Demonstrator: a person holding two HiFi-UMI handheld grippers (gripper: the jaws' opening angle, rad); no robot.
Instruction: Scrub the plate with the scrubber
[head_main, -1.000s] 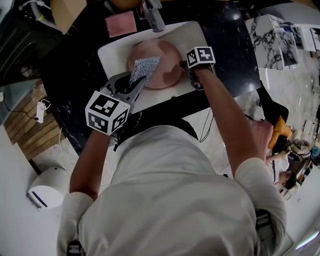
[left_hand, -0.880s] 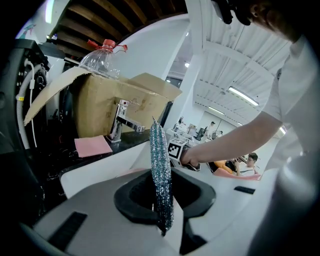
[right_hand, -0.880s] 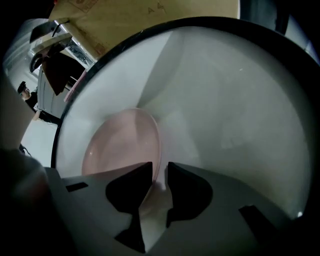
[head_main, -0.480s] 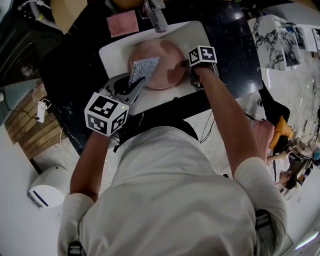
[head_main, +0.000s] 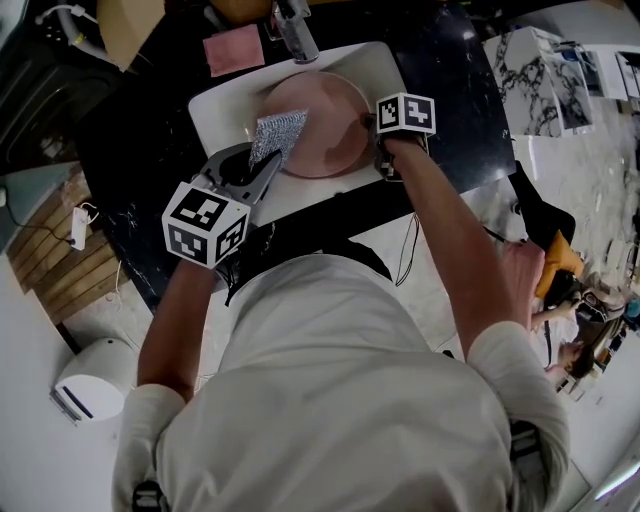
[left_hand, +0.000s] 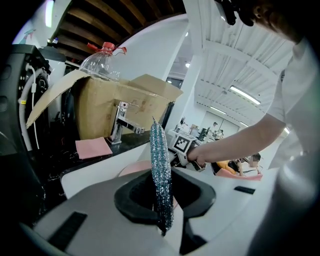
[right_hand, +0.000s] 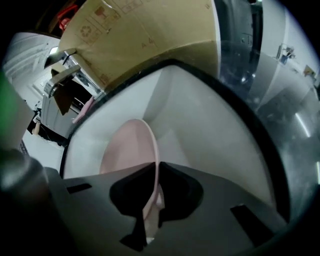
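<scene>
At the plate's (head_main: 325, 130) edge, left tool (head_main: 261, 163) clamps the scrubber (head_main: 277, 134).

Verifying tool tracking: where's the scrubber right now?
Head view, upper left of centre: the scrubber is pinched in the left gripper, over the left edge of the pink plate in the white sink. The right gripper clamps the plate's right rim.

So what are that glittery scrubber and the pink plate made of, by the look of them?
The scrubber: likely woven metallic or foil-thread mesh; it glitters silver-blue with a knitted texture. The plate: smooth pale pink with a thin rim, probably plastic or glazed ceramic; the look can't settle which.
</scene>
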